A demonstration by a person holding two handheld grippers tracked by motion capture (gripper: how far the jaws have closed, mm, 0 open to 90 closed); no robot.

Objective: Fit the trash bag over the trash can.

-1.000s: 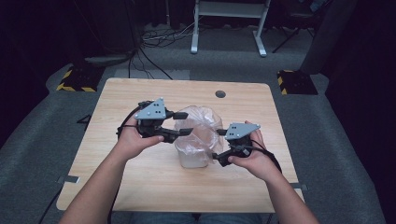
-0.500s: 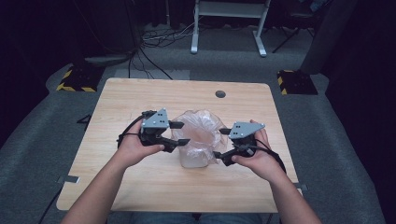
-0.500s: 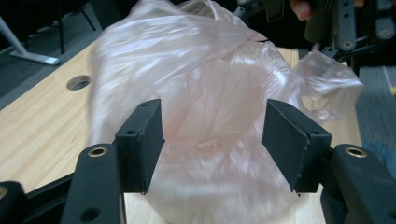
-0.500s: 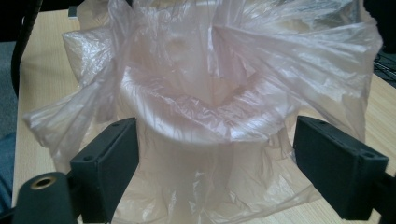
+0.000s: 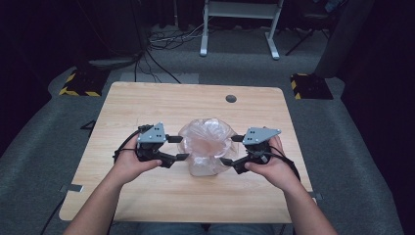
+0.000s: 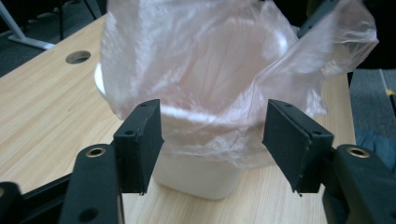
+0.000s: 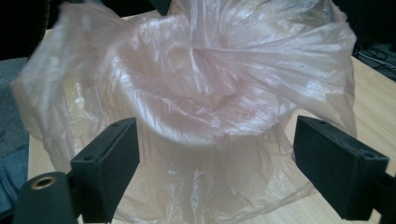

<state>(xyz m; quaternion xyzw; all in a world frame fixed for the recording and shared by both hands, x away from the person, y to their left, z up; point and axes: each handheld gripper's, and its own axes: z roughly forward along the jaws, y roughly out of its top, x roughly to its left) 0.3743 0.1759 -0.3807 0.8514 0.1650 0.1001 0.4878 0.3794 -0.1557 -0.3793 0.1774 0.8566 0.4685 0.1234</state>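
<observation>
A small white bin point(image 5: 203, 165) point(image 6: 196, 177) stands mid-table, lined with a thin pinkish clear plastic bag point(image 5: 204, 139) point(image 6: 224, 79) point(image 7: 210, 98) that drapes over its rim. My left gripper point(image 5: 177, 148) point(image 6: 212, 140) sits just left of the bin, open, its jaws spread wide on either side of the bag's hanging edge without clamping it. On the bin's right, my right gripper point(image 5: 231, 150) point(image 7: 215, 168) is open too, with loose bag film and the rim lying in the gap between its jaws.
The wooden table point(image 5: 147, 105) has a round cable hole point(image 5: 231, 98) at the far centre. Beyond the far edge are a white desk frame point(image 5: 240, 24) and floor cables point(image 5: 171, 39). Bare tabletop lies on all sides of the bin.
Both grippers lowered and drew apart to the bin's sides. The bag, earlier held up above the bin, now sits down over the rim, and both jaws stand open.
</observation>
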